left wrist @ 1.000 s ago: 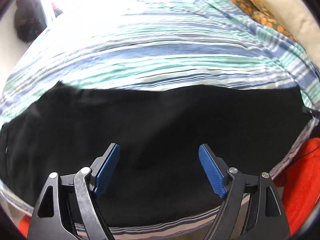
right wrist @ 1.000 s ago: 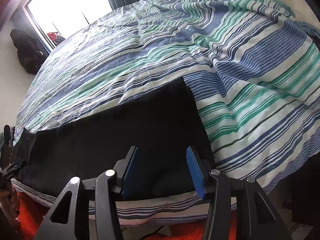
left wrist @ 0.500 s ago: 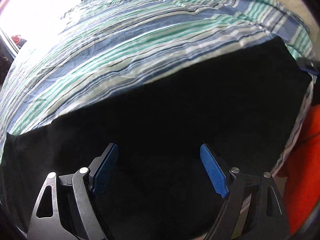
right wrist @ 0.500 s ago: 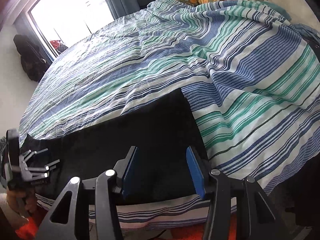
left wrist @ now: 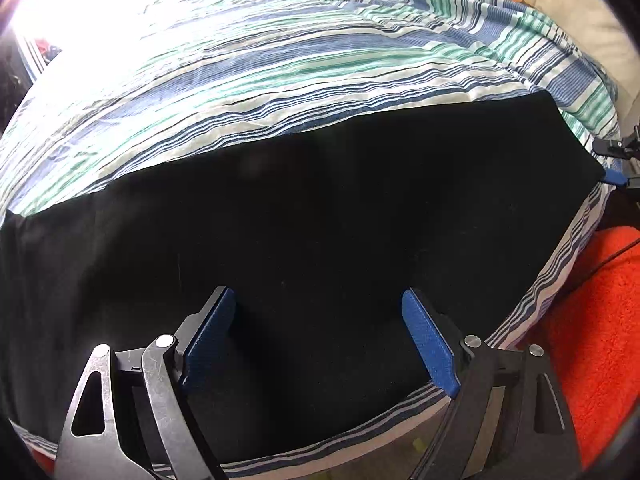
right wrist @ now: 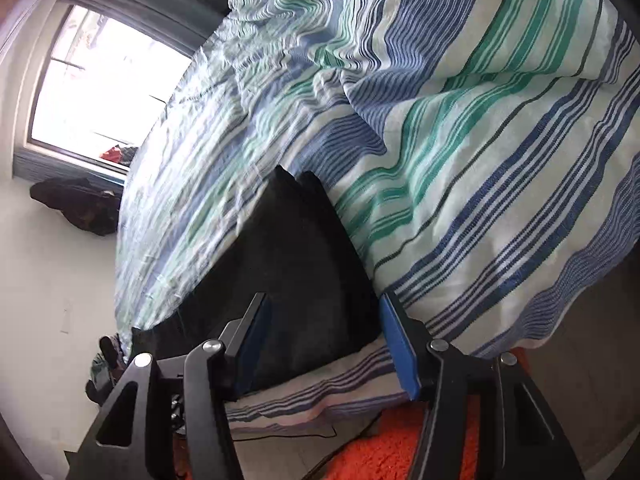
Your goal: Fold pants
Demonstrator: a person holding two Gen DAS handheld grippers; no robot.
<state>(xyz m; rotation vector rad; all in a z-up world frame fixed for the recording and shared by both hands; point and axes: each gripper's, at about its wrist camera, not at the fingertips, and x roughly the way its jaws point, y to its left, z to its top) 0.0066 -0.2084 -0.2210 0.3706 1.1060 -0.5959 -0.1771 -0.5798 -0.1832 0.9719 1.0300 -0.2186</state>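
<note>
A bed with a blue, green and white striped cover (left wrist: 320, 64) carries long black fabric pants (left wrist: 320, 220), spread flat along its near edge for folding. The left tool (left wrist: 320, 320) hovers wide and empty above them; the right tool (right wrist: 320, 332), jaws just opening and part spread, straddles one end, gripping nothing.

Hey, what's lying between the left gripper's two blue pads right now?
In the left wrist view, only the black pants show between the left gripper pads; they lie flat on the striped bedspread, with the jaws wide open above them.

Daylight from window (right wrist: 100, 92), blown out white. Glare washes bedspread (left wrist: 120, 52) at upper left. Black pants (left wrist: 320, 220) show no detail. Fisheye bends edges; corners dark.
</note>
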